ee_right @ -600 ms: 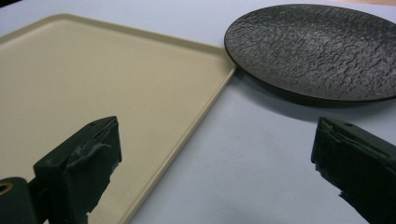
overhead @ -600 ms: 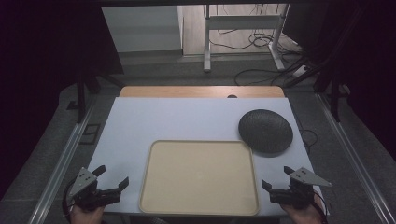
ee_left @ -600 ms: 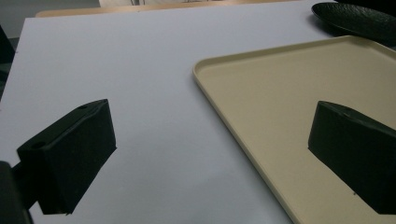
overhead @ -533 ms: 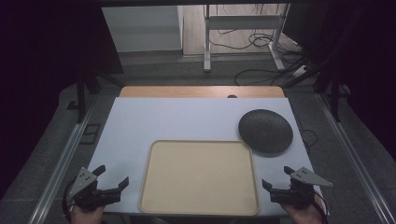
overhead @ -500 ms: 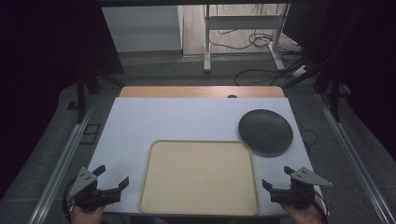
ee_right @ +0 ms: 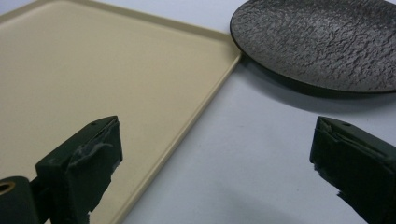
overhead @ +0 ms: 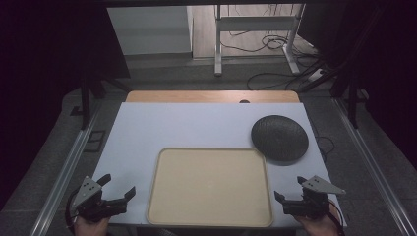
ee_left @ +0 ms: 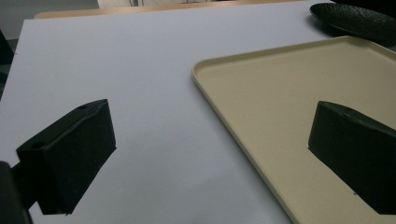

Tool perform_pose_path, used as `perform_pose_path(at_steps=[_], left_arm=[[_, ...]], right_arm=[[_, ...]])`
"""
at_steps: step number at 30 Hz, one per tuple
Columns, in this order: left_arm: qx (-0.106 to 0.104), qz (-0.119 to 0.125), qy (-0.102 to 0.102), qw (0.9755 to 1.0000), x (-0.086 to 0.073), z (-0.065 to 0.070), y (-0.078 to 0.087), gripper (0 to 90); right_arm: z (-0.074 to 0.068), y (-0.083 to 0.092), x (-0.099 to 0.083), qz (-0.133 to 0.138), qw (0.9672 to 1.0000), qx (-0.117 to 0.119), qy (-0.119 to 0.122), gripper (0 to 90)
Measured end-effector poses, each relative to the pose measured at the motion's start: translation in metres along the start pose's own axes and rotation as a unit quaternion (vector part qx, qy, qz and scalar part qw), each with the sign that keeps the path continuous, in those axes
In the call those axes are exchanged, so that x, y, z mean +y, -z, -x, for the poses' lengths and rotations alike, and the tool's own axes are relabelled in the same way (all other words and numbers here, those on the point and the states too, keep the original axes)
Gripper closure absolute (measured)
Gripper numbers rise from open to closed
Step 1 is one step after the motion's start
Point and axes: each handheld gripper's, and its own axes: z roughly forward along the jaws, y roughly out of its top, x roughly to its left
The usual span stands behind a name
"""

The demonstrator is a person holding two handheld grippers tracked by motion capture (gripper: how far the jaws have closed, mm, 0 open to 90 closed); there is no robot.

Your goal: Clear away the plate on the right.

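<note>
Both grippers are parked at the near edge of the desk (overhead: 147, 128), one at each near corner, with the beige tray (overhead: 210, 187) sitting between them right up against that edge. The left gripper (overhead: 117, 189) has its jaws spread wide with nothing in them; in its own view the tray's (ee_left: 299, 116) left rim runs between the jaws, one jaw over bare desk and the other over the tray. The right gripper (overhead: 290, 189) is wide open and empty too, and its view has the tray's (ee_right: 93, 79) right rim and far right corner between the jaws.

The dark textured plate (overhead: 279, 137) sits near the right edge, touching or just overlapping the tray's far right corner, can't quite tell which.

My guess on handling: the tray looks like stiff, light plastic with a smooth, probably slick surface and a low raised lip. I'd pinch that lip mid-side, one gripper per side. The plate looks like ceramic, so heavier and chippable; grab it by the rim.
</note>
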Motion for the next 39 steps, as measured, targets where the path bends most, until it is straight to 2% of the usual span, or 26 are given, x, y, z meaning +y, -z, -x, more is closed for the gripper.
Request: perform_pose_path(at_steps=[7, 12, 17, 20, 24, 29, 30, 32, 34, 36, 37, 38, 39], left_arm=[[-0.003, -0.001, -0.003, 1.0000, 0.000, 0.001, -0.001, 0.5], [-0.001, 0.001, -0.004, 1.0000, 0.000, 0.001, -0.001, 0.4], [-0.002, 0.003, -0.003, 1.0000, 0.000, 0.000, -0.001, 0.3], [-0.004, 0.005, -0.003, 1.0000, 0.000, 0.001, -0.001, 0.3], [-0.008, 0.002, -0.006, 0.9999, 0.000, 0.002, -0.002, 0.3], [-0.011, -0.003, -0.011, 0.9999, 0.000, 0.004, -0.003, 0.3], [-0.012, -0.005, -0.015, 0.9998, 0.001, 0.005, -0.004, 0.3], [-0.011, -0.007, -0.016, 0.9998, 0.001, 0.005, -0.004, 0.2], [-0.010, -0.003, -0.018, 0.9998, 0.001, 0.005, -0.004, 0.3], [-0.010, 0.001, -0.020, 0.9998, 0.001, 0.005, -0.003, 0.3], [-0.010, 0.001, -0.020, 0.9998, 0.001, 0.005, -0.003, 0.3], [-0.009, 0.003, -0.021, 0.9997, 0.002, 0.005, -0.002, 0.3], [-0.008, 0.005, -0.022, 0.9997, 0.002, 0.006, -0.002, 0.3]], right_arm=[[-0.002, -0.004, 0.000, -0.027, 0.9995, -0.008, 0.010, 5.7], [-0.005, -0.004, 0.003, -0.024, 0.9994, -0.010, 0.024, 8.1], [-0.007, -0.006, 0.007, -0.036, 0.9986, -0.009, 0.036, 12.3], [-0.008, -0.005, 0.012, -0.045, 0.9975, -0.017, 0.053, 15.7], [-0.009, -0.007, 0.017, -0.063, 0.9942, -0.036, 0.080, 19.1], [-0.011, -0.009, 0.020, -0.076, 0.9919, -0.044, 0.092, 21.1], [-0.012, -0.011, 0.022, -0.084, 0.9890, -0.052, 0.110, 21.1], [-0.013, -0.012, 0.023, -0.085, 0.9881, -0.057, 0.115, 21.5], [-0.014, -0.016, 0.026, -0.095, 0.9815, -0.075, 0.148, 23.0], [-0.015, -0.019, 0.027, -0.097, 0.9766, -0.088, 0.170, 23.4], [-0.015, -0.019, 0.027, -0.097, 0.9766, -0.088, 0.170, 23.4], [-0.016, -0.021, 0.028, -0.098, 0.9733, -0.095, 0.184, 23.6], [-0.017, -0.024, 0.028, -0.103, 0.9666, -0.110, 0.207, 24.5]])
